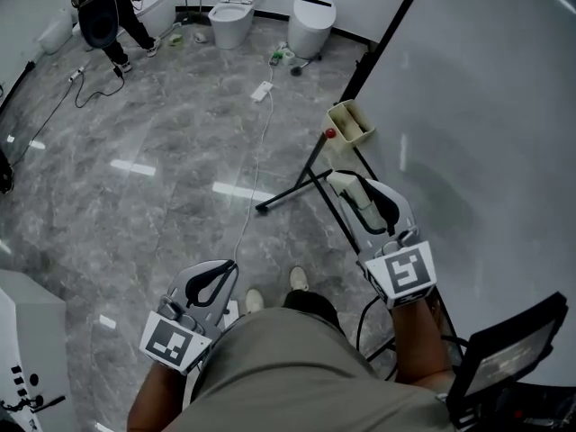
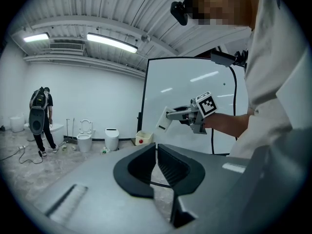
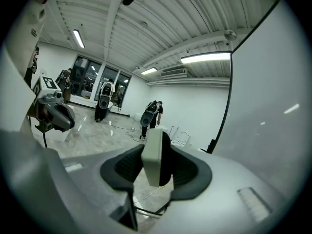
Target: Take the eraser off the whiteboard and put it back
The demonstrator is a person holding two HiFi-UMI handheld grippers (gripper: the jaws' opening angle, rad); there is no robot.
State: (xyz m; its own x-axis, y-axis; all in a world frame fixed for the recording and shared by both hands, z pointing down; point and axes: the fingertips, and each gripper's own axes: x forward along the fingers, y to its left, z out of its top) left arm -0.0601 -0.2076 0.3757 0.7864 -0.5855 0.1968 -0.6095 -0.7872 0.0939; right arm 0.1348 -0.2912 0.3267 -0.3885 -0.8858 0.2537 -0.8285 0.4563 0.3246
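Note:
The eraser (image 1: 346, 185), a white block with a dark felt side, sits between the jaws of my right gripper (image 1: 362, 196), which is shut on it. It is held in the air just off the whiteboard (image 1: 486, 124), near the board's lower left corner. In the right gripper view the eraser (image 3: 152, 156) stands upright between the black pads, with the whiteboard (image 3: 273, 106) to the right. The left gripper view shows the eraser (image 2: 163, 119) off the board's face. My left gripper (image 1: 214, 280) hangs low at the left, its jaws shut with nothing between them.
The whiteboard's black stand leg (image 1: 290, 190) runs across the grey marble floor. A beige box (image 1: 350, 122) with a red button sits by the stand. Two toilets (image 1: 232, 12) stand at the far wall, near a person (image 1: 103, 16). A white cable (image 1: 256, 151) crosses the floor.

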